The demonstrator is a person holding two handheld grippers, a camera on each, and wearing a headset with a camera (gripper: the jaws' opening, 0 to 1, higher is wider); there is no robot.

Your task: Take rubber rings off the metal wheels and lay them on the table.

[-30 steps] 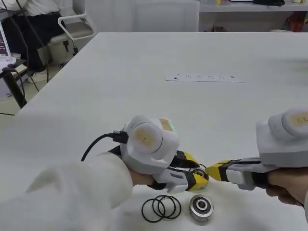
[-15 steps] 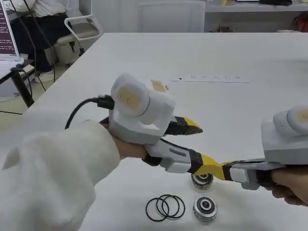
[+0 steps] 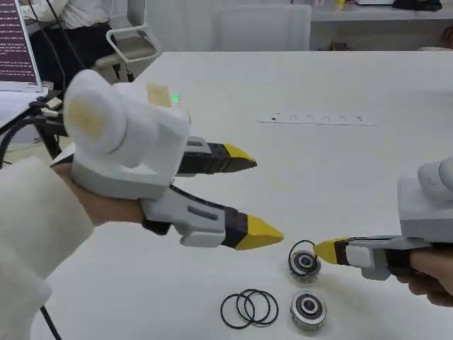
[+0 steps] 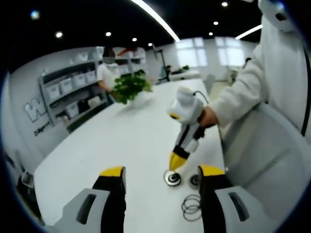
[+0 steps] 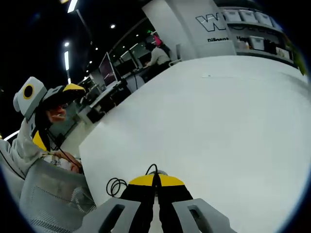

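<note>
Two metal wheels sat on the white counter [image 3: 333, 78] close to its near edge: the far wheel [image 3: 304, 263] and, just beside it toward the person, the near wheel [image 3: 308, 309]. The right claw [image 3: 320, 249] was low at the right, its yellow jaws pressed together at the far wheel's upper rim. A thin black rubber ring [image 3: 300, 245] looped up from that wheel at the jaw tips. In the right gripper view the same loop stood out just past the closed tips, so the claw appeared to be pinching it. The ring was partly lifted, with the rest of it at the wheel. Whether the near wheel carried a ring I could not tell.

Three loose rings [image 3: 248, 307] lay flat on the counter, overlapping one another, just left of the near wheel and apart from it.

The left claw [image 3: 251, 195] was held high above the counter, well left of the wheels, its jaws spread wide with nothing between them. In the left gripper view its two yellow tips framed the wheels, the loose rings and the right claw below. A pale strip [image 3: 316, 118] with small dark marks lay farther back on the counter.
</note>
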